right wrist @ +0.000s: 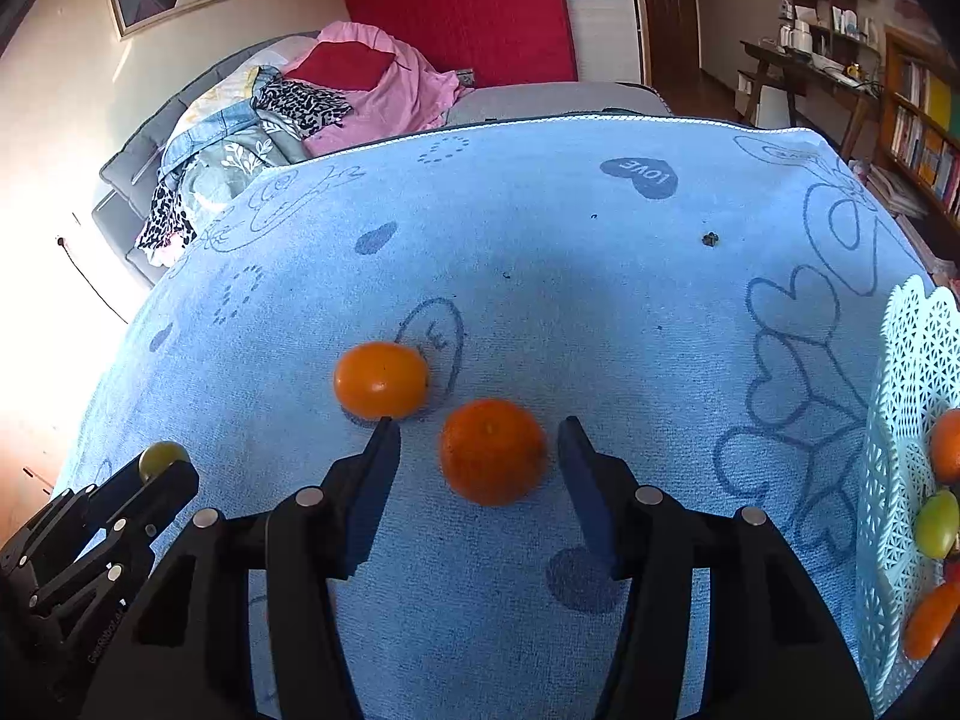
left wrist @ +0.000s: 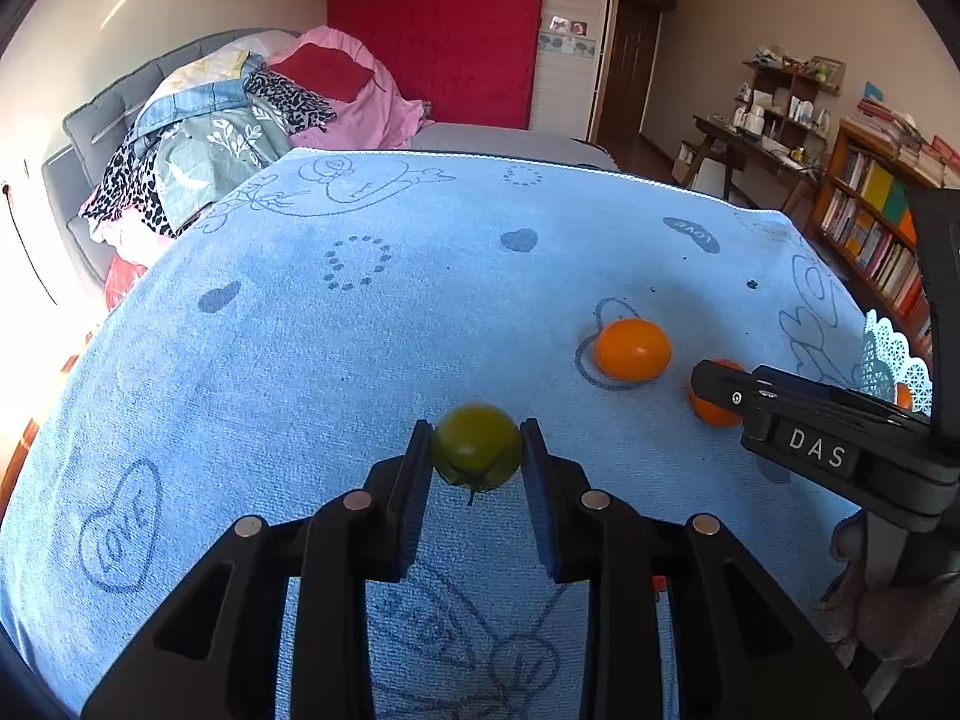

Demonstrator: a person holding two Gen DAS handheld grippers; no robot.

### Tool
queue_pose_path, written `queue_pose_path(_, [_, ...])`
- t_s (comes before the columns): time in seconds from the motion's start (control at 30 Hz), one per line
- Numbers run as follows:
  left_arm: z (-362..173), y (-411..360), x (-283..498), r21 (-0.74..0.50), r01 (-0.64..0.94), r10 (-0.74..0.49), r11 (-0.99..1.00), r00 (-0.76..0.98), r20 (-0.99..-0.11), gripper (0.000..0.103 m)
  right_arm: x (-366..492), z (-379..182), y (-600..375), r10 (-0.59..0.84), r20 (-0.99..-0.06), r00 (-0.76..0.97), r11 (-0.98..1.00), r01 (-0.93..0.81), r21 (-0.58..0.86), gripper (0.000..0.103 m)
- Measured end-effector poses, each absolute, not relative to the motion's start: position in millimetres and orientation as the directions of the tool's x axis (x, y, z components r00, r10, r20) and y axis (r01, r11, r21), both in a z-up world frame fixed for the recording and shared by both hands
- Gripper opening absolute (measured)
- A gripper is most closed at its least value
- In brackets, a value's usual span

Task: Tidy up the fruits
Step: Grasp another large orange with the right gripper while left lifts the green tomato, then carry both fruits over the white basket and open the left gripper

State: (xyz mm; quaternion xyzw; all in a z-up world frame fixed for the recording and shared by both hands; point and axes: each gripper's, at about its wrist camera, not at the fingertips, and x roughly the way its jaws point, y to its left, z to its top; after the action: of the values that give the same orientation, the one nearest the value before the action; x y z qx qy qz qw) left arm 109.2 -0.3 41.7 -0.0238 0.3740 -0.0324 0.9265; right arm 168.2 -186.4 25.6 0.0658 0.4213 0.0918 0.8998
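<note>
Left gripper (left wrist: 477, 441): jaws clamped on a small green tomato (left wrist: 477, 446), both pads pressed to its sides, stem end turned toward the camera, the fruit held clear above the blue towel (left wrist: 336, 360). In the right wrist view the same gripper (right wrist: 157, 463) enters at 8 o'clock with the tomato (right wrist: 161, 458) showing at its tip. Right gripper (right wrist: 480, 429): jaws spread, with an orange (right wrist: 493, 451) sitting between them on the towel (right wrist: 600, 300); a gap shows on each side of the fruit, neither pad touching it. In the left wrist view this gripper (left wrist: 711, 387) reaches in from 3 o'clock, its near finger covering most of that orange (left wrist: 711, 411). Second orange (right wrist: 381, 379): rests on the towel at 10 o'clock from the first, just beside it but apart, next to the tip of the right gripper's left finger; in the left wrist view it (left wrist: 632, 350) lies at 1 o'clock from the tomato. Basket (right wrist: 906, 396): pale lace-patterned plastic, at the towel's 3 o'clock edge, holding an orange fruit (right wrist: 948, 444), a green tomato (right wrist: 937, 523) and an orange-red oval fruit (right wrist: 930, 621), all partly cut off by the frame. Only a corner of the basket (left wrist: 888, 360) appears in the left wrist view. Backdrop, 12 o'clock: a grey sofa (left wrist: 90, 126) heaped with clothes (left wrist: 240, 120), an upright red mattress (left wrist: 438, 30). At 2 o'clock: bookshelves (left wrist: 870, 222).
</note>
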Motion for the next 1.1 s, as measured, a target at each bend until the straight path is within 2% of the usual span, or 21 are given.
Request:
queue_pose_path(0.23, [39.5,-1.6,110.0,-0.065,0.046,-0.079,0.997,0.714,-0.696,0.03,177.9,11.2,-185.2,0.204,-0.772,0.602,0.978,-0.097,0.183,0.041])
queue_pose_path(0.53, [35.6,-1.5,110.5,-0.068,0.047,-0.081,0.997,0.708,-0.702,0.03,171.7,13.1,-188.6,0.218,-0.766,0.604,0.975,-0.094,0.204,0.04])
queue_pose_path(1.1, [41.2,-6.0,105.0,-0.068,0.064,-0.094,0.996,0.73,-0.677,0.03,127.1,44.8,-193.6,0.271,-0.697,0.664,0.957,-0.105,0.271,0.04])
